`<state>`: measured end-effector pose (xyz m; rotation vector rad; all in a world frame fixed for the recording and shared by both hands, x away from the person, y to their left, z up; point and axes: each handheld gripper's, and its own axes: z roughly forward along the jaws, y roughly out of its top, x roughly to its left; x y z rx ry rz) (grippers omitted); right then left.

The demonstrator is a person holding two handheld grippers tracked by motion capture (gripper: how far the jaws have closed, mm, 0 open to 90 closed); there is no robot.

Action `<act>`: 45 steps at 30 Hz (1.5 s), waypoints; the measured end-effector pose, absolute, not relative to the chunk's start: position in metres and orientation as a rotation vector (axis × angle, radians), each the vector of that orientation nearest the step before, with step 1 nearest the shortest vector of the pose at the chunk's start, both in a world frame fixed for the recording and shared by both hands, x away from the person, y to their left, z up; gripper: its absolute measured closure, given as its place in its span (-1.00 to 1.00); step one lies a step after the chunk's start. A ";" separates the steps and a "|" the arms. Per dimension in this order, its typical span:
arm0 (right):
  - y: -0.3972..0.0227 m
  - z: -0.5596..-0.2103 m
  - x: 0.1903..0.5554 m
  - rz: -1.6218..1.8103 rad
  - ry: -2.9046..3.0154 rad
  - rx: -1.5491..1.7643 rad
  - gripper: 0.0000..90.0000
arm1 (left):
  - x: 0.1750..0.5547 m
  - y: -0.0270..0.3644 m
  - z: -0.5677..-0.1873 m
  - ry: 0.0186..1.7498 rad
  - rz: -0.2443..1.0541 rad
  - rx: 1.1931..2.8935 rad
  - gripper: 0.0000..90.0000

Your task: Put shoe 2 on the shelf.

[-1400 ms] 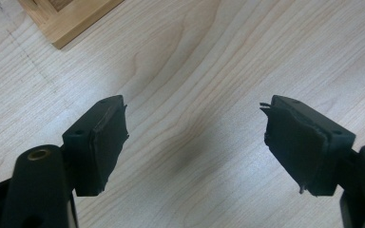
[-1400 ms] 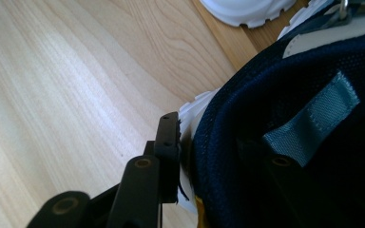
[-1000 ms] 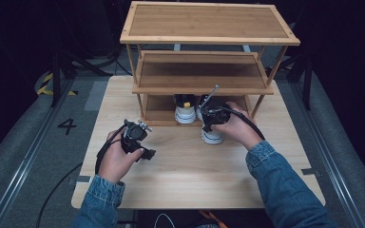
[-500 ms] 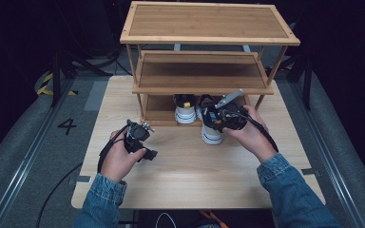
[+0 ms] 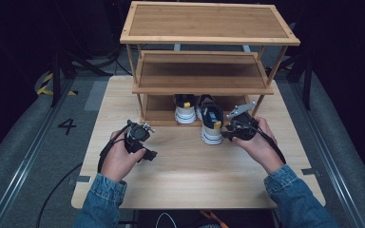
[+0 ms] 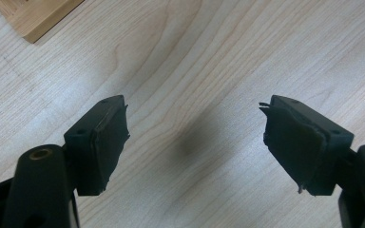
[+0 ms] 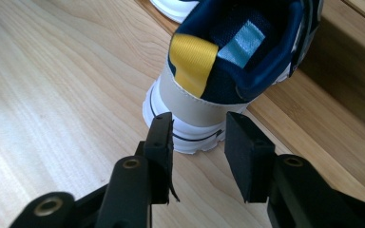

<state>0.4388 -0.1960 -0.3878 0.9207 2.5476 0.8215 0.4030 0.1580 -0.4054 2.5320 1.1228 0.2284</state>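
1. Right tongs (image 5: 224, 135) sit at the heel of the near shoe (image 5: 211, 124). In the right gripper view the tongs (image 7: 197, 137) have just been narrowing; the jaws stand a small gap apart, just short of the white heel sole, with nothing between the pads. Not pinching yet.
2. Shoe location: on the desk (image 5: 180, 175) at the front edge of the bamboo rack (image 5: 204, 85), toe tucked under the lowest shelf, heel sticking out towards the person. Right of desk centre. The second shoe (image 5: 185, 110) is just beside it on the left and further in under the shelf.
3. Key relation: the shoe's long axis runs front-to-back, heel towards the person. In the high view the right tongs come at the heel from its right side. The yellow pull tab (image 7: 192, 61) and navy collar sit above and beyond the jaw tips, so the jaws look low, at sole level.
4. Judgement: for a heel-collar grip the tongs need to go up and forward; as set, they'd only catch the sole edge.
5. Left tongs (image 6: 195, 142) are spread wide, empty, over bare desk near the rack's front-left leg. In the high view the left hand (image 5: 121, 156) is well apart from the shoe, so the right hand is clearly the nearer one.
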 end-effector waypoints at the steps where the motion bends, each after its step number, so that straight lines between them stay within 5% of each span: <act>1: -0.196 -0.391 0.439 0.823 2.543 0.927 0.44 | 0.403 0.158 -0.405 1.123 0.227 2.532 -0.49; 27: -0.180 -0.409 0.456 0.897 2.387 1.031 0.51 | 0.396 0.168 -0.410 1.160 0.225 2.527 -0.49; 45: -0.172 -0.421 0.485 0.945 2.290 1.020 0.22 | 0.388 0.182 -0.411 1.205 0.232 2.511 -0.49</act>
